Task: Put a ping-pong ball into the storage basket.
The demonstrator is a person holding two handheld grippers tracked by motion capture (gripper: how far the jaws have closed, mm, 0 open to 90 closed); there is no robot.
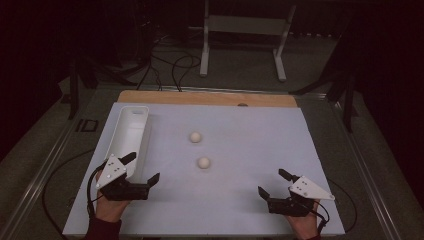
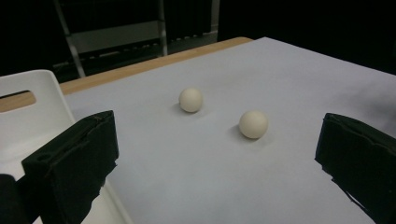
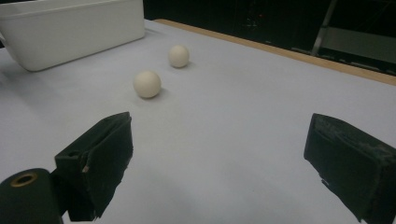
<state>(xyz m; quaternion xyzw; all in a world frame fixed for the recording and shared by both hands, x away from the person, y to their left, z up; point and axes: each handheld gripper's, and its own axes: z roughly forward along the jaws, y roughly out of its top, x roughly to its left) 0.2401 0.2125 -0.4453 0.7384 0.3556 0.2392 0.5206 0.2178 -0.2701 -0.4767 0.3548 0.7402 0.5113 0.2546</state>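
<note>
A pale grey sheet (image 1: 240,200) covers the wooden table (image 1: 210,98) in a dark room. Two cream balls (image 1: 203,162) lie mid-sheet beside a long white plastic tub (image 1: 131,131). Left gripper (image 1: 144,168) and right gripper (image 1: 271,181) jaws gape wide, empty. No writing is legible.

table (image 1: 210,205) topped with a pale sheet, bare wood strip along far edge. two white balls directly on it near centre: far ball (image 1: 195,136), near ball (image 1: 203,162), apart. long white bin (image 1: 131,137) rests on the sheet's left side, running front to back.
</note>
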